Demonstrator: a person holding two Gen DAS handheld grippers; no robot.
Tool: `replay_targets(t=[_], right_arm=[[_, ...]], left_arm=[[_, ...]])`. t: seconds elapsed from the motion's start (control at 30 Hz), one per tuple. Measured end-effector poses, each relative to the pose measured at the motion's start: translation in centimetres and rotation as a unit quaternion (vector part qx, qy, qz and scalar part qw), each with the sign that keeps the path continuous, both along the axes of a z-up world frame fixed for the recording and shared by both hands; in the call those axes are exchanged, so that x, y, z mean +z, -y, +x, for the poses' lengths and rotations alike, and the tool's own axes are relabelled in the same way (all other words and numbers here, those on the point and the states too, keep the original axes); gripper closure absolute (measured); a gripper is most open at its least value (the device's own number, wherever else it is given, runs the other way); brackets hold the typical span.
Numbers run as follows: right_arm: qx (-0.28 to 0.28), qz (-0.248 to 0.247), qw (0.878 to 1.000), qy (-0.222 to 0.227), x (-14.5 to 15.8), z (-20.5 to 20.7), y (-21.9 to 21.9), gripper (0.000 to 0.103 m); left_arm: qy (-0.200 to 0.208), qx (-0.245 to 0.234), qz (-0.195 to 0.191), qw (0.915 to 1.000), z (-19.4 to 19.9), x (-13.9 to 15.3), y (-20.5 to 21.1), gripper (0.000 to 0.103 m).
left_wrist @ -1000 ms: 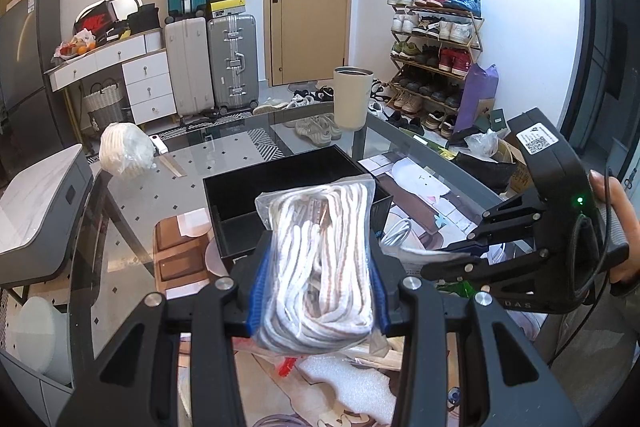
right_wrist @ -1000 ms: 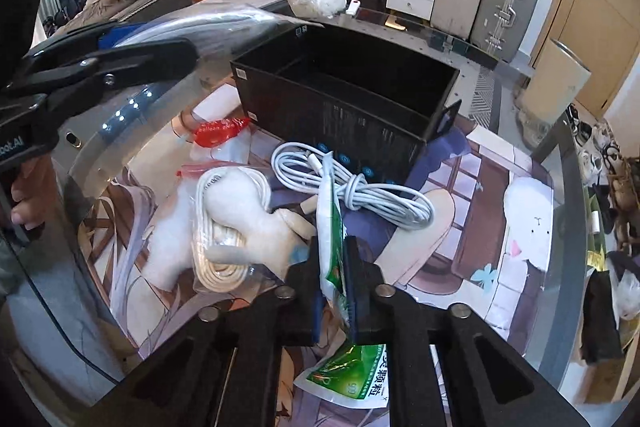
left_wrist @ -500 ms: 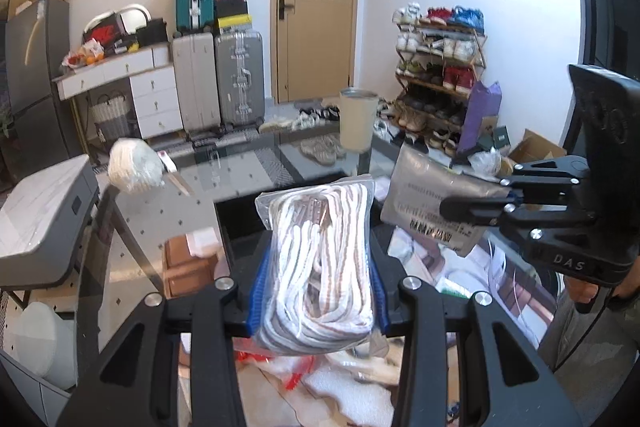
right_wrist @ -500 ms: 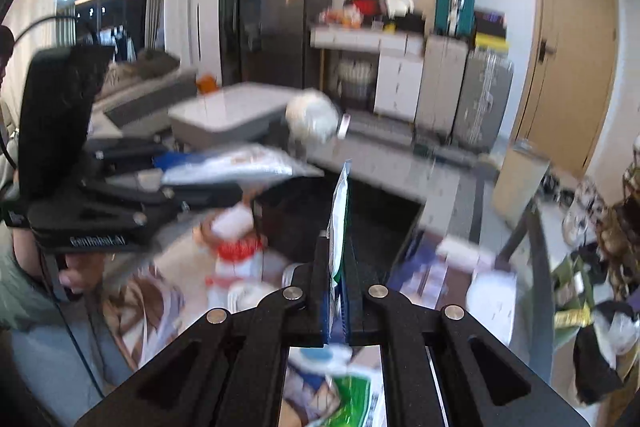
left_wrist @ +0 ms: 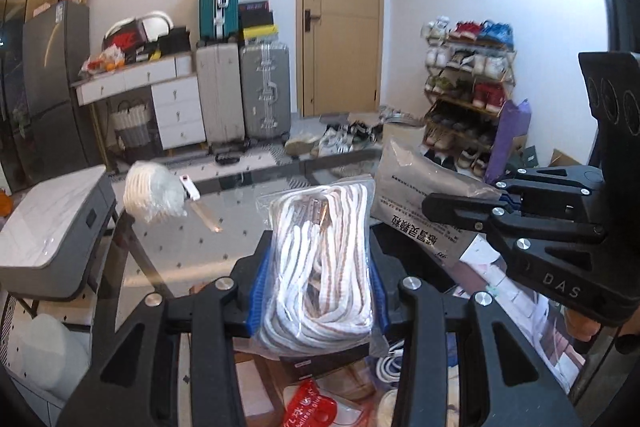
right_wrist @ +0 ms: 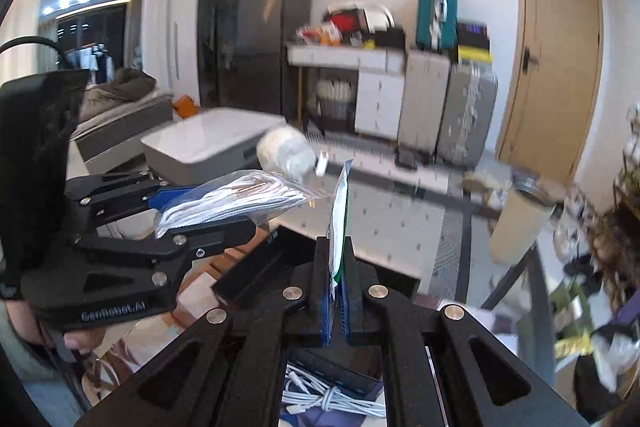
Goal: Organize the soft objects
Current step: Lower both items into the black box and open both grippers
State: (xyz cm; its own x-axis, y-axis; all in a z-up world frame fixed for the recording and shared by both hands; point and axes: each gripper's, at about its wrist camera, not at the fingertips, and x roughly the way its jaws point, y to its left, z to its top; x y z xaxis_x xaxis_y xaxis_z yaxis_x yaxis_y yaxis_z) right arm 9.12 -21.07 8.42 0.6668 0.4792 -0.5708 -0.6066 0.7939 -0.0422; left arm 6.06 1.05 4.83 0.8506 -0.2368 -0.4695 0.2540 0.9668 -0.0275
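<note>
Rope bag (left_wrist: 320, 267) lengthwise along left tongs (left_wrist: 318, 279).

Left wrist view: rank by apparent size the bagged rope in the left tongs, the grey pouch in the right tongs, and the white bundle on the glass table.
1. bagged rope, largest, though it is nearest the camera, which inflates it.
2. grey pouch, mid-sized; one end is hidden by the right tongs.
3. white bundle, smallest, and farthest away.

My left fingers pinch a clear bag of white-and-tan striped rope (left_wrist: 320, 263); my right fingers clamp a flat grey printed pouch (left_wrist: 424, 203) edge-on.
</note>
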Motion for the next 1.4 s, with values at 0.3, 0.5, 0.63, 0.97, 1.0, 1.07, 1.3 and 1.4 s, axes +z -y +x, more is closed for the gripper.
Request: replay_targets(t=[0.3,0.5,0.63,0.97,1.0,1.07,1.3,1.4], right_arm=[[-0.035,-0.050,0.994,-0.087,-4.2,4.3,-1.8,0.099],[-0.038,-0.060,0.990,-0.121,-6.2,5.1,-1.4,0.099],[-0.040,-0.064,0.988,-0.137,-7.0,5.2,-0.4,0.099],[-0.046,-0.065,0.987,-0.137,-6.9,4.8,0.0,0.091],[-0.045,-0.064,0.988,-0.136,-6.8,4.7,0.0,0.087],[-0.043,-0.060,0.988,-0.133,-6.6,4.4,0.0,0.083],[-0.042,-0.052,0.992,-0.106,-5.0,3.0,0.8,0.068],[-0.035,-0.048,0.994,-0.095,-3.9,2.0,1.4,0.066]], left_arm=[[-0.099,0.009,0.004,0.9950,5.4,-3.6,0.2,0.063],[-0.140,-0.002,-0.001,0.9902,6.1,-4.9,0.5,0.063],[-0.153,-0.009,-0.003,0.9882,6.5,-5.4,0.8,0.063],[-0.179,-0.013,0.008,0.9836,6.8,-6.6,1.1,0.061],[-0.178,-0.012,0.009,0.9840,6.7,-6.6,1.1,0.060],[-0.172,-0.013,0.015,0.9849,6.5,-6.4,1.4,0.057],[-0.149,-0.016,0.014,0.9886,5.5,-4.7,1.5,0.042],[-0.137,-0.018,0.012,0.9903,4.8,-3.6,1.4,0.042]])
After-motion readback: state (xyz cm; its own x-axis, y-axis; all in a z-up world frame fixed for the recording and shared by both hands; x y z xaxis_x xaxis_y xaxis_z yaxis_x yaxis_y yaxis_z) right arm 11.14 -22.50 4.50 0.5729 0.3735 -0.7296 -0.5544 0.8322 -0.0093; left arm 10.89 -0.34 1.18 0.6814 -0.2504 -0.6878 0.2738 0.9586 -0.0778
